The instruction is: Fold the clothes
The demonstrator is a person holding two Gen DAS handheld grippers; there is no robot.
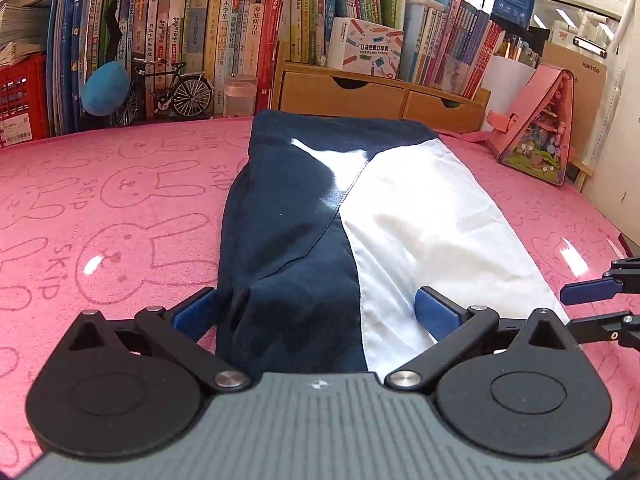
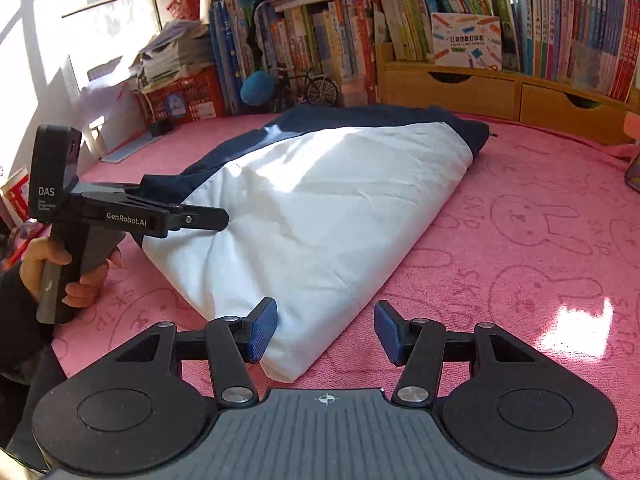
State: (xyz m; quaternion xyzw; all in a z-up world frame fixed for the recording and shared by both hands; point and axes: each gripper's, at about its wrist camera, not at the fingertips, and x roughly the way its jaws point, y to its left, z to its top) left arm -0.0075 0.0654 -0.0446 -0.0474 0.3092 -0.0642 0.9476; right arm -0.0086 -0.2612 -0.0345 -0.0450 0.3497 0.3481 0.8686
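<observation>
Two open grippers frame a folded navy-and-white garment (image 1: 340, 216) lying on a pink bunny-print cloth (image 1: 120, 208), its long axis running away toward the bookshelf (image 1: 240, 20) and wooden drawers (image 1: 384, 96). The left gripper (image 1: 316, 312) straddles its near end; the right gripper (image 2: 326, 330) stands parted at the white corner, gripping nothing

We see a table covered by a pink cloth (image 1: 120, 208) printed with rabbit outlines and the word SKIP. A folded navy and white garment (image 1: 320, 220) lies directly on it, lengthwise near the middle. Along the far edge rest a wooden drawer unit (image 1: 380, 96), a small model bicycle (image 1: 168, 92), a blue plush toy (image 1: 105, 89) and a pink triangular case (image 1: 540, 128), which stands at the right.
</observation>
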